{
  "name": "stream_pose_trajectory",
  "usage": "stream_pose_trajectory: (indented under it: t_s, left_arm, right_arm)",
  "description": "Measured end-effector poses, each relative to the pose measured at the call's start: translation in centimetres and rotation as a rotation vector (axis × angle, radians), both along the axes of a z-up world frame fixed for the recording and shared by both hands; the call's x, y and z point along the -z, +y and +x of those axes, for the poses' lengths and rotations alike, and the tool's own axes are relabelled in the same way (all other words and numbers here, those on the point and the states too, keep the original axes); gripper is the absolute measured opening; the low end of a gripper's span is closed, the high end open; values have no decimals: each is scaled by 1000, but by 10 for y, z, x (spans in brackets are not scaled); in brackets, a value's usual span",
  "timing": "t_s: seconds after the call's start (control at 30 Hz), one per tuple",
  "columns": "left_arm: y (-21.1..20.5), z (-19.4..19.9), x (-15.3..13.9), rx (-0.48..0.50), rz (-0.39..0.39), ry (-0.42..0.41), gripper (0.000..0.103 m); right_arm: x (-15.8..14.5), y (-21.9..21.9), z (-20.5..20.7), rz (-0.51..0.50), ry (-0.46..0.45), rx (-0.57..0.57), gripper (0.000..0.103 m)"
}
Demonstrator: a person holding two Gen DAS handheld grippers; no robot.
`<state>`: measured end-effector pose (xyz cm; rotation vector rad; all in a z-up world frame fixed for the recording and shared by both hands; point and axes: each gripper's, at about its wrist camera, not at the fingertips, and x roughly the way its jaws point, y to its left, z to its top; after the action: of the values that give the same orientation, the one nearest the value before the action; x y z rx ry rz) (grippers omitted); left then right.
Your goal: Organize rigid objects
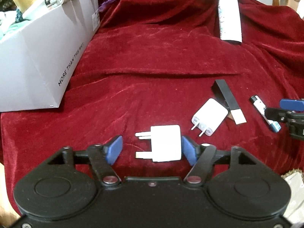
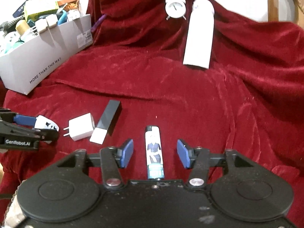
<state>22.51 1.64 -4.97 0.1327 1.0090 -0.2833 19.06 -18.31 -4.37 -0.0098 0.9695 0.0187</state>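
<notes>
A white three-pin plug adapter [image 1: 166, 143] lies on the red velvet cloth between the open blue pads of my left gripper [image 1: 152, 149]; the right pad touches its side, the left pad stands apart. The same adapter [image 2: 46, 124] shows in the right wrist view beside the left gripper's pad. A printed lighter [image 2: 154, 152] lies between the open pads of my right gripper [image 2: 154, 153], touching neither. The lighter [image 1: 265, 113] also shows in the left wrist view. A white two-pin charger [image 1: 210, 121] and a black-and-white stick [image 1: 229, 101] lie between the two grippers.
A grey cardboard box [image 1: 47, 57] full of small items stands at the back left. A white tube [image 2: 199, 36] and a small white alarm clock [image 2: 175, 7] lie at the back. The red cloth has folds and ridges.
</notes>
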Motion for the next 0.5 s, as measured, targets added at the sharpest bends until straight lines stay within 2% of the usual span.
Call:
stream_pose_trajectory:
  t_s: [0.17,0.43,0.5]
  left_arm:
    - [0,-2,2,2,-1,4,69]
    - [8,-1,3,-28,-20,12,69]
    - [8,0,3,-31,-22,11,69]
  right_arm:
    - [7,-7,-1,9,40,23,51]
    - [11,-37,3,-248,9,224,51]
    - [9,-43,2,-223,14,248,51]
